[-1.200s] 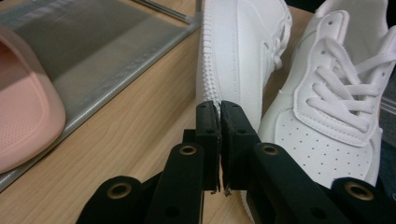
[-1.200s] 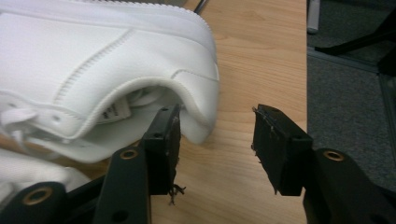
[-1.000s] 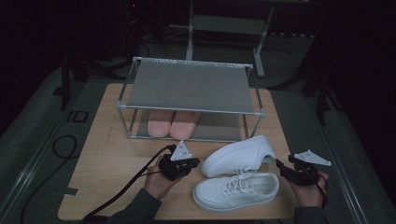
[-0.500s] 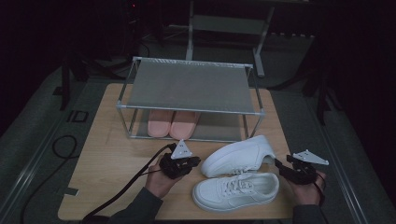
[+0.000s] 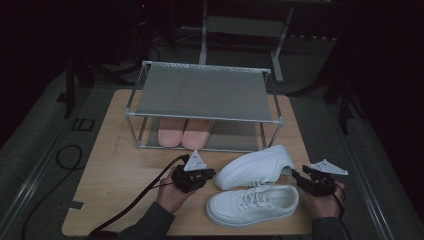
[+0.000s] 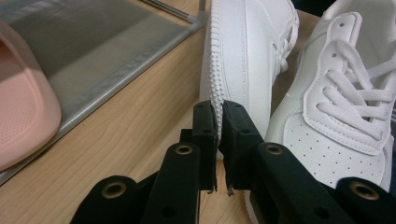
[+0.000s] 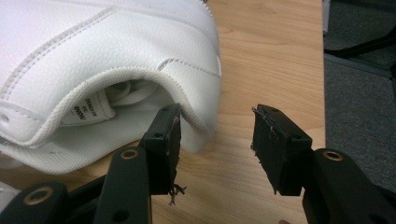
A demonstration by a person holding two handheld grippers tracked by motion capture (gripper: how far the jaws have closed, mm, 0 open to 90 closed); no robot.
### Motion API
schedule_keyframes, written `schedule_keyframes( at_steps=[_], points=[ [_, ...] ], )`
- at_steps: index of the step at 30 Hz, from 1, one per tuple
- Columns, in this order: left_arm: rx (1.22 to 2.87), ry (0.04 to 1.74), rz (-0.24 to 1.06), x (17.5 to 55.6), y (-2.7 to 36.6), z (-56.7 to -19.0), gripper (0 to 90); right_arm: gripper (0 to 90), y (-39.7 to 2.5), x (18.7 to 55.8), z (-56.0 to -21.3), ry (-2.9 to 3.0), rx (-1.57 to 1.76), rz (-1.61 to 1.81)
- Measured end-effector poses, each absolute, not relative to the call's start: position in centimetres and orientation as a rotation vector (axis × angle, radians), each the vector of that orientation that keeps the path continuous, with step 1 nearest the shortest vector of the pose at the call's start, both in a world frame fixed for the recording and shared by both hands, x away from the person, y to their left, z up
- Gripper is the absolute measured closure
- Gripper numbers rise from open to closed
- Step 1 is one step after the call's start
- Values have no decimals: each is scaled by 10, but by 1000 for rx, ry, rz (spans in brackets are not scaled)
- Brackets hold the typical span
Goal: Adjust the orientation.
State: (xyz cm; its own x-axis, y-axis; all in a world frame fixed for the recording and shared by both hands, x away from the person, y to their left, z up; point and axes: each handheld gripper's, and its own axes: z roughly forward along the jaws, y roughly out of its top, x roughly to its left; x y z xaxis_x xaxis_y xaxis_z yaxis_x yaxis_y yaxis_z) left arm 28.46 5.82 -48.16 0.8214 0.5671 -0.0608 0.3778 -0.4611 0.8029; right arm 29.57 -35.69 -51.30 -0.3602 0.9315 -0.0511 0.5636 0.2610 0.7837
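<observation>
Two white sneakers lie on the wooden table [image 5: 117, 172]. One sneaker [image 5: 260, 167] is tipped on its side, sole towards the rack; the other [image 5: 252, 202] stands flat in front of it. My left gripper [image 5: 211, 174] is at the tipped sneaker's toe [image 6: 247, 56], its jaws pinched on the toothed sole edge [image 6: 218, 116]. The flat sneaker [image 6: 345, 116] is to the right of it. My right gripper [image 5: 298, 176] is open at the tipped sneaker's heel [image 7: 93, 60], one jaw at the collar opening and the other outside, with the heel edge between them [image 7: 215, 135].
A metal shoe rack [image 5: 205, 116] stands at the back of the table, with a pair of pink slippers [image 5: 184, 132] on its lower shelf [image 6: 102, 51]. One pink slipper [image 6: 23, 102] is close to my left gripper. The table edge and dark floor [image 7: 359, 79] are just right of my right gripper.
My right gripper has moved a little left, up to the tipped sneaker's heel. My left gripper and both sneakers have stayed put.
</observation>
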Motion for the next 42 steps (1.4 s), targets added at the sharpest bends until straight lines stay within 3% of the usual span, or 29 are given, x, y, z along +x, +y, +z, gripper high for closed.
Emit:
schedule_keyframes(
  at_steps=[5, 17, 31, 42],
  points=[
    [2110, 692, 267, 284, 58, -482, 846, 522, -354, 300, -520, 2047, 1346, 909],
    [2106, 699, 268, 283, 63, -484, 845, 708, -348, 307, -527, 2082, 1295, 902],
    [2106, 711, 262, 284, 66, -485, 845, 752, -342, 306, -515, 2088, 1236, 847],
    [2105, 724, 262, 290, 67, -485, 845, 778, -333, 297, -484, 2118, 1160, 832]
  ],
)
